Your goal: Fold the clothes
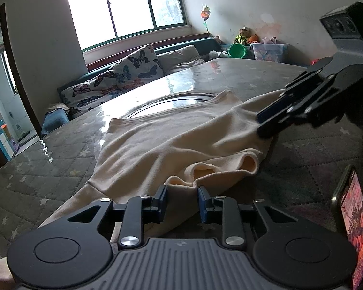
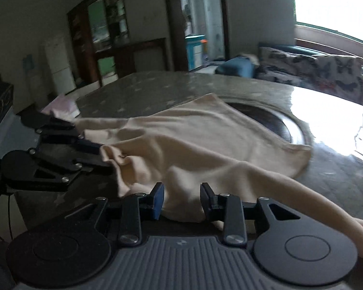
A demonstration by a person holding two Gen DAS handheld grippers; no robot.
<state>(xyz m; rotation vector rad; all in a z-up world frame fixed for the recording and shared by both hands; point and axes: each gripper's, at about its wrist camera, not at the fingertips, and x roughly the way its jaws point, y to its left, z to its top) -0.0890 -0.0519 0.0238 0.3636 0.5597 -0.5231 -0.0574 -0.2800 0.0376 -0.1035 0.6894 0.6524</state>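
Left wrist view: the cream shirt [image 1: 171,137] lies spread on the round table [image 1: 60,149], covering part of the glass turntable [image 1: 181,99] at the centre, with its neckline at 6 o'clock toward the camera and its hem at 12 o'clock. The left gripper [image 1: 182,203] has its fingers set moderately apart with the shoulder fabric bunched between them; the pads do not appear to press the cloth firmly, so whether it carries the cloth cannot be told for certain. The right gripper [image 1: 266,120], at 3 o'clock, has its fingers closed narrow on the opposite shoulder. Judged from this layout, the task is at an early stage: the shirt is laid out and taken up at both shoulders, no fold line is visible in the body, and one sleeve trails off at 7 o'clock. All folds appear to remain. This view alone shows a phone [image 1: 351,222] standing at 4 o'clock, a butterfly-print cushion [image 1: 135,65] and the window [image 1: 125,7] at 12 o'clock. The right wrist view alone shows the other sleeve running past the table edge at 4 o'clock, the left gripper [image 2: 104,154] seen from the side at 9 o'clock with its fingers close on the neckline edge, and the right gripper [image 2: 181,200] with cloth lying between parted fingers, in motion blur.
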